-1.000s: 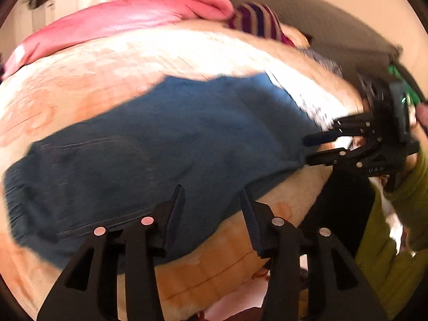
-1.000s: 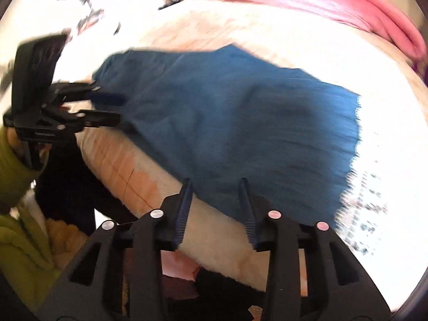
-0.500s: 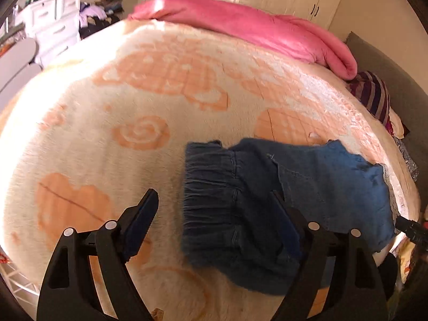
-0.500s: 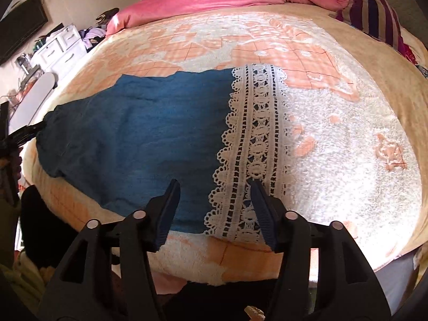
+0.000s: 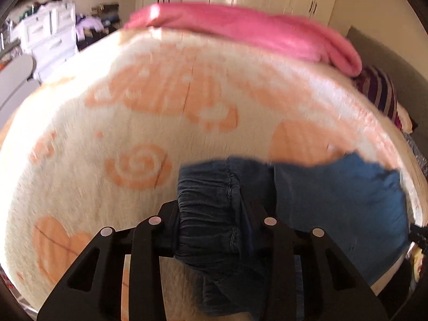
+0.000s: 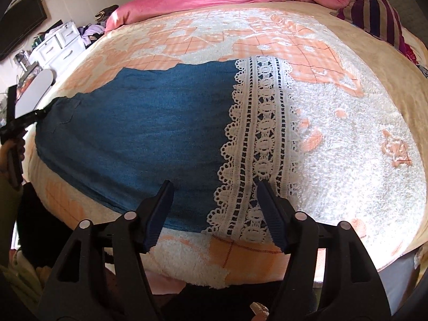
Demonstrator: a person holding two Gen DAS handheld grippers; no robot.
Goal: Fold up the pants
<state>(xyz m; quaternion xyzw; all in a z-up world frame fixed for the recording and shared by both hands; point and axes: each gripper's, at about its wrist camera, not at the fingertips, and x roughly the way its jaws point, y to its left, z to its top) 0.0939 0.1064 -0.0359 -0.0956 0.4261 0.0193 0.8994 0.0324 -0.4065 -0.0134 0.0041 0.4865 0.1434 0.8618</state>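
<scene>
On the cream-and-orange blanket we see blue pants spread flat. Our left gripper, jaws just closed, clamps their gathered waistband, seen only from its wrist. Only the right view shows the lace hem under our spread, empty right gripper.

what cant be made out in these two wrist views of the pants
- Left wrist view: the left gripper fingertips, buried in the bunched waistband of the pants.
- Left wrist view: motion blur smears the blanket.
- Right wrist view: the near lace hem corner, partly behind the open right gripper.
</scene>
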